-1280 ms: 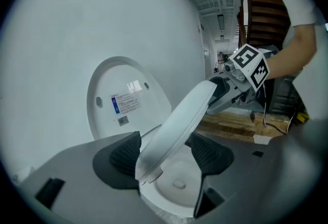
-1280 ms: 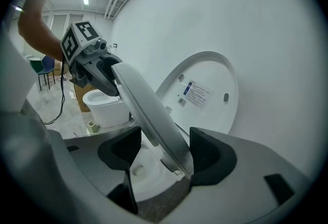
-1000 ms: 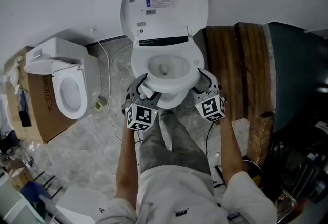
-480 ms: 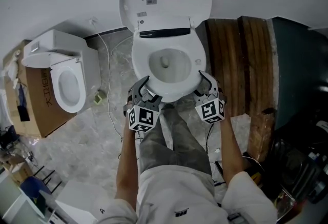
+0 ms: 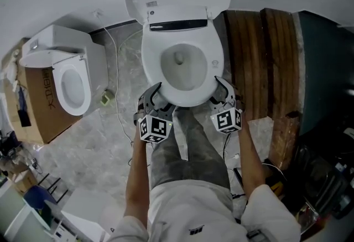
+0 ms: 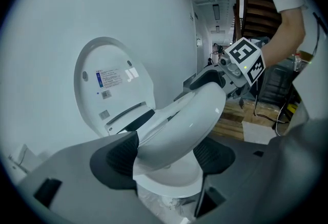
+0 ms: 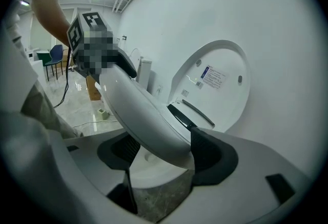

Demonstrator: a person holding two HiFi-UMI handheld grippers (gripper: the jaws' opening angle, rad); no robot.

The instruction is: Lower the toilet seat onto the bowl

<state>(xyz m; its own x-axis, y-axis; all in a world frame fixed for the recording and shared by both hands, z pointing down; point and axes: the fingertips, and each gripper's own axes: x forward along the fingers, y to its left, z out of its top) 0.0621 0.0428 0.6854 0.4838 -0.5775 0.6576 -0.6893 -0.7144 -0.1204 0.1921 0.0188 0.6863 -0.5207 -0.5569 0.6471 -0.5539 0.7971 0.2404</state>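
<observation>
Left gripper [image 5: 157,99] has the front rim of the toilet seat [image 6: 179,120] between its jaws, which are opening. Its dark pads [image 6: 116,159] lie against the rim, one at the inner edge and one at the outer. Right gripper [image 5: 222,94] holds the same rim from the opposite side, its jaws partway apart and closed across the seat's width. The two tools face each other over the front of the seat. Directly beneath both pairs of jaws is the bowl [image 6: 168,183]. The seat slants clear of it, its front end raised between the pads and its back end down at the hinge. Off to one side of each pair of jaws, behind the hinge, the lid [image 6: 110,82] stands upright. Well out beyond the left gripper's outer side sits a second toilet [image 5: 66,83] beside a cardboard box [image 5: 34,108]. Wooden planks [image 5: 260,63] lie near the right gripper's outer side.
</observation>
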